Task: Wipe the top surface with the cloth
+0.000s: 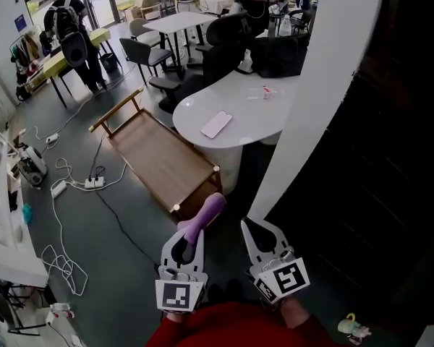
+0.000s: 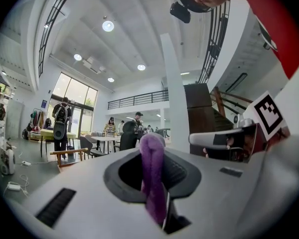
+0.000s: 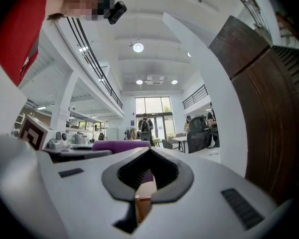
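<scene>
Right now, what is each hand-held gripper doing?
Left hand-held gripper: shut on the purple cloth.
Right hand-held gripper: shut, empty.

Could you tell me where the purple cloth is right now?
The purple cloth is clamped in the left gripper, low at centre in the head view, just left of the right gripper and below the wooden cart.

Upper centre, a white table (image 1: 239, 103) carries a phone (image 1: 216, 123). Left of it, a wooden cart (image 1: 159, 157) stands on the grey floor (image 1: 123, 223); cables (image 1: 58, 259) lie lower left.
</scene>
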### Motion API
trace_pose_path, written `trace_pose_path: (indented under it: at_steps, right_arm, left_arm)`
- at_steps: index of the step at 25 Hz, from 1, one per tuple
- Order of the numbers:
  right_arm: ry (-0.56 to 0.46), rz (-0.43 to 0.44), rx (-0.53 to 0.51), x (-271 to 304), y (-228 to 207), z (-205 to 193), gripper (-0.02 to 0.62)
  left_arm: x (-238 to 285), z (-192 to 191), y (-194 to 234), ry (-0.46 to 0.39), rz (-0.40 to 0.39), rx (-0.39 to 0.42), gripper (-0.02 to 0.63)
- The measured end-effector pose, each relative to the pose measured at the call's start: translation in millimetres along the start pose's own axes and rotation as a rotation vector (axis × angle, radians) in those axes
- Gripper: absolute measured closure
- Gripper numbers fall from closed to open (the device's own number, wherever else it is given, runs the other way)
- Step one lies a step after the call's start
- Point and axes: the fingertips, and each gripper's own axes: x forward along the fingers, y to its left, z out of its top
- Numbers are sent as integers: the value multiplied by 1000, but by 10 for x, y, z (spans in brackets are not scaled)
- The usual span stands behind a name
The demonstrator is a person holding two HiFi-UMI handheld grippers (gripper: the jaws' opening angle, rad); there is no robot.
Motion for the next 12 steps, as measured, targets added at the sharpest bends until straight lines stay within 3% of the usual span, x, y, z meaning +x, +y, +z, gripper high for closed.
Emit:
trace_pose_path:
  at_steps: [4,12]
  right_arm:
    - [3,-4,-3,-25,2,3,583]
    - [9,-21,9,-53,20,-13,583]
  left_arm:
    - [-45,-105,-22,19,-28,64,549]
    - [-71,-20,-11,15,-16,8,549]
